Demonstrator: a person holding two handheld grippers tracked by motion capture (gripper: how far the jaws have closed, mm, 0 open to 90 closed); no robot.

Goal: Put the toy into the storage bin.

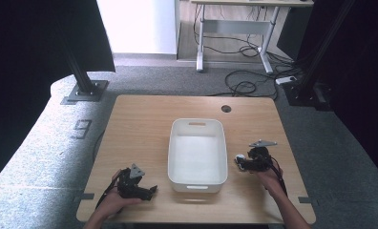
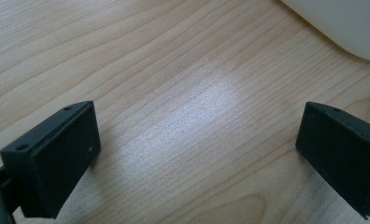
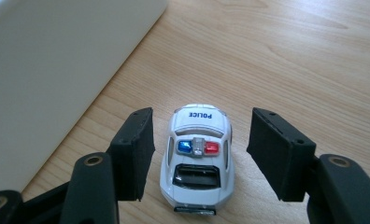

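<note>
The table (image 1: 144, 114) is light wood with a round hole near its far right corner. It stands on a grey carpet. Past the far edge are cables on the floor and another desk (image 1: 235, 28). Dark curtains hang at both sides.

Near the front edge, toward the left corner, the left gripper (image 1: 151, 191) lies low on the wood. In the left gripper view its jaws stand wide apart with only bare wood between them.

A white bin (image 1: 176, 138) sits in the middle of the table, its long side running from front to back.

Just right of the bin, near the right edge, the right gripper (image 1: 238, 161) is around a small white police car (image 3: 197, 161). The jaws are partly open, one on each side of the car. There is a thin gap at each side, so the pads do not press on it. The car stands on its wheels on the wood. Its long side runs along the jaws, and its POLICE end points away from the hand, beside the bin wall.
</note>
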